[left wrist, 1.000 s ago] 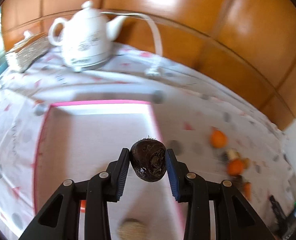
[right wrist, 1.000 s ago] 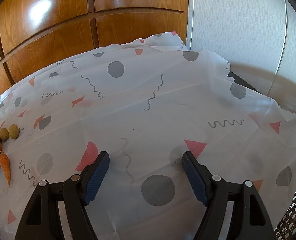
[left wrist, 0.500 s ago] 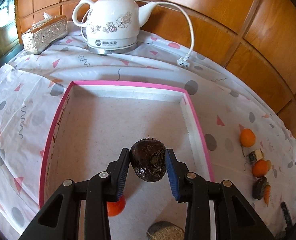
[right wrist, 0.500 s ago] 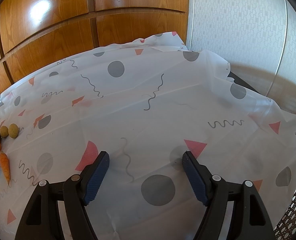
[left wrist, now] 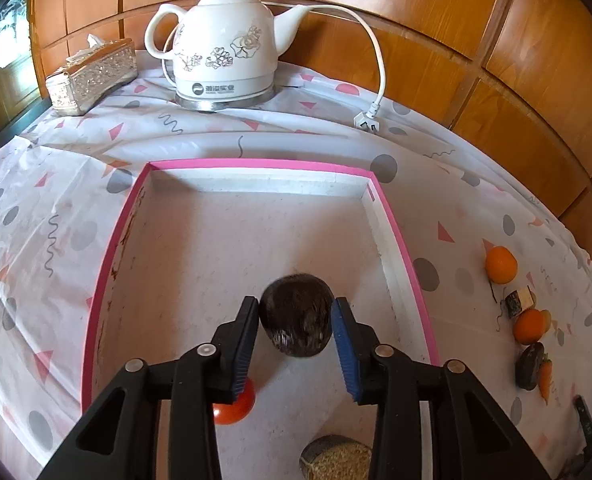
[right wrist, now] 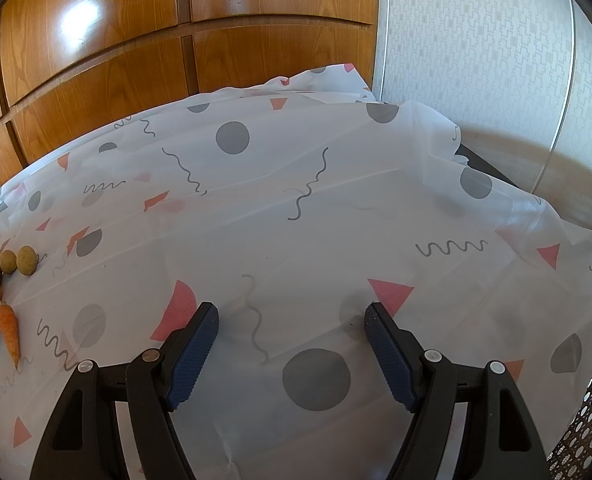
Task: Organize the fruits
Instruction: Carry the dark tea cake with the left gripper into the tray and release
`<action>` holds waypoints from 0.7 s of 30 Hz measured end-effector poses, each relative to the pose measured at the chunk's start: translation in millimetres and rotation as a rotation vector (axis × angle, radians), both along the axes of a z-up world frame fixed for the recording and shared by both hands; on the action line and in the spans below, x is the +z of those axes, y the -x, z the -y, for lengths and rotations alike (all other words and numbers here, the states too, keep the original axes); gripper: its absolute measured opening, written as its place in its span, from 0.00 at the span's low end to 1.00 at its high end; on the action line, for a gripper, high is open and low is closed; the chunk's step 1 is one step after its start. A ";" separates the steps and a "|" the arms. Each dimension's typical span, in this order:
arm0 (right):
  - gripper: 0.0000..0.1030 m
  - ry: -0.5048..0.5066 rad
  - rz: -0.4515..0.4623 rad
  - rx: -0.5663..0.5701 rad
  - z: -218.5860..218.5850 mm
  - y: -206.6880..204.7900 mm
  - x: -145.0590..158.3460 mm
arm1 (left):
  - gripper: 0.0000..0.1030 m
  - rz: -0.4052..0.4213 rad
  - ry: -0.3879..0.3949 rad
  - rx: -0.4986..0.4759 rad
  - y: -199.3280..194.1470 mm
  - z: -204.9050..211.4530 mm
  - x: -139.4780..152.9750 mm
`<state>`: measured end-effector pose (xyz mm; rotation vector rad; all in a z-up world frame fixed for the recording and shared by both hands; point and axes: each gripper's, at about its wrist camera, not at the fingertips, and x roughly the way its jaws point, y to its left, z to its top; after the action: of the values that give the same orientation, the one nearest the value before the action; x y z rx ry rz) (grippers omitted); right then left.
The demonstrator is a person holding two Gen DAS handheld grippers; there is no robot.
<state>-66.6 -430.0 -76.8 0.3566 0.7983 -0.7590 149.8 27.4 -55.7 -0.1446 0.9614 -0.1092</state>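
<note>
Now we are releasing the dark brown, rough-skinned round fruit [left wrist: 297,316] into the shallow pink-rimmed white box [left wrist: 256,166]: our left gripper [left wrist: 296,334] jaws are opening, fruit between them, right pad already clear. Our right gripper [right wrist: 292,344] is hanging spread and empty over the patterned white tablecloth [right wrist: 315,200]. Next, probably, we are lifting clear and fetching a round orange fruit [left wrist: 501,265].

Table under a patterned cloth [left wrist: 76,216]. Centre: pink-rimmed tray [left wrist: 116,236]. Top: white kettle [left wrist: 226,40] with plug [left wrist: 365,120]; upper left, tissue box [left wrist: 92,76]. Right edge: oranges [left wrist: 500,265], a carrot [left wrist: 545,380] and dark pieces, close together.
</note>
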 end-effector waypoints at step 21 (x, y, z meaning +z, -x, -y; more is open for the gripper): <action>0.75 0.006 0.001 -0.002 -1.3 -0.2 -0.6 | 0.45 0.091 0.018 0.050 66.4 -27.9 30.8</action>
<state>-66.4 -428.8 -77.4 0.3522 0.7946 -0.7634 83.3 55.3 -24.8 -0.1789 0.8655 -0.0784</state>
